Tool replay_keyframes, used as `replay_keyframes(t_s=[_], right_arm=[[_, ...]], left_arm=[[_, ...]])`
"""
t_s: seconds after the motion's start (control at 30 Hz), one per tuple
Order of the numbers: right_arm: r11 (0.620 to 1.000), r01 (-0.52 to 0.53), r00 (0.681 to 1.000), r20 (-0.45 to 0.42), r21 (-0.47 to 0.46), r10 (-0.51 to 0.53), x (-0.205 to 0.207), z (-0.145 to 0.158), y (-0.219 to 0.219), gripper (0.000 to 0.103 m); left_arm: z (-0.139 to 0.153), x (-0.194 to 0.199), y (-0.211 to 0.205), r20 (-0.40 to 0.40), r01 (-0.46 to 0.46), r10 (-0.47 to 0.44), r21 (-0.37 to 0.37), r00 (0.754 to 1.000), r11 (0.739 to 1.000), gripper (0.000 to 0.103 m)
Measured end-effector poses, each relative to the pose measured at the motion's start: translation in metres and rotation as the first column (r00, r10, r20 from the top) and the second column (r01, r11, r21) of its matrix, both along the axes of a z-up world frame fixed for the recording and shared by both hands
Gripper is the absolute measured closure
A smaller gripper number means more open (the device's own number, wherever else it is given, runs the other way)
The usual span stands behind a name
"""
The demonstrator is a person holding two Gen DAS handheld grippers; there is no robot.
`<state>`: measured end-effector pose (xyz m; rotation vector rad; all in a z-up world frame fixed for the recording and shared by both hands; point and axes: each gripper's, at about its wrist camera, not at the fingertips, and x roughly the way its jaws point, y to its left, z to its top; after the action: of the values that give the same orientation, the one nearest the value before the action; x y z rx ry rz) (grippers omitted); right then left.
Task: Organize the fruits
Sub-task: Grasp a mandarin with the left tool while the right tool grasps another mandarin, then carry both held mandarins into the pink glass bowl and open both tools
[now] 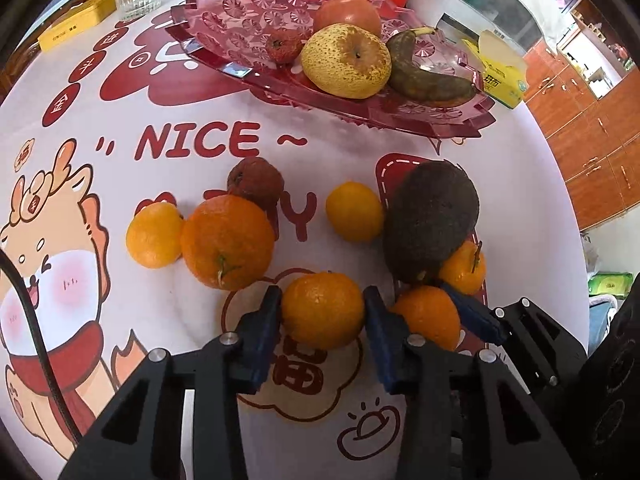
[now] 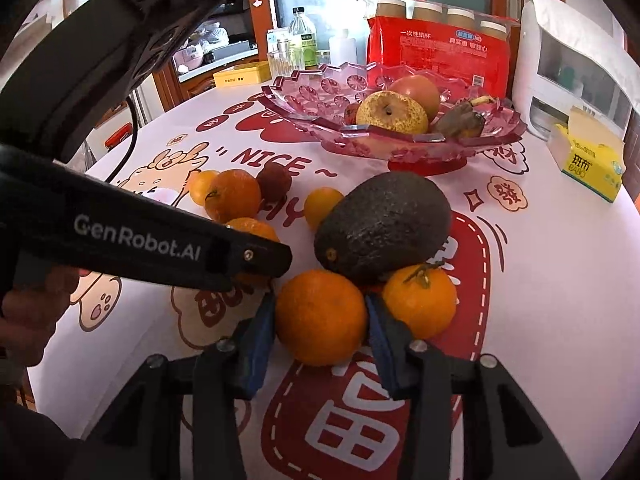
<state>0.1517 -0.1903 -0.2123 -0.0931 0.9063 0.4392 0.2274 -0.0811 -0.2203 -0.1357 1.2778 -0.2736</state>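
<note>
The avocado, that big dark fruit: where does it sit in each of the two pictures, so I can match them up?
Left wrist view: the avocado lies right of centre, leaning on small oranges.
Right wrist view: the avocado lies at the centre, just behind the orange between the fingers.
Shared landmark: the pink glass fruit dish holding a yellow pear, behind the avocado in both.
</note>
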Motion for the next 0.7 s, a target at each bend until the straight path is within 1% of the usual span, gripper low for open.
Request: replay_keyframes(t_s=[0.23,0.4,0.57,0.7], right_arm=[[1.000,0.006,0.999,-0.043,0.016,-0.006,-0.002,0.003,-0.005,0.060],[0.999,0.011,0.997,-0.083,0.034,-0.008,-0.003,0.004,-0.007,0.061],[0.998,0.046,0.994,-0.103,0.046,-0.041,-0.006,0.008,-0.009,0.061],[0.997,0.066,0.993,-0.100,0.050,-0.061,-0.008,0.017,-0.007,0.061]], left_arm=[[0.016,-0.012,0.013,0.027,-0.027,0.027,-0.002,0.999,1.000,0.064],[0.031,-0.018,0.022,0.045,-0.043,0.042,0.013,0.998,0.999,0.064],[0.050,-0.024,0.032,0.069,-0.008,0.005,0.044,0.998,0.999,0.064],[0.065,-0.023,0.039,0.081,0.018,-0.022,0.057,0.996,0.998,0.064]])
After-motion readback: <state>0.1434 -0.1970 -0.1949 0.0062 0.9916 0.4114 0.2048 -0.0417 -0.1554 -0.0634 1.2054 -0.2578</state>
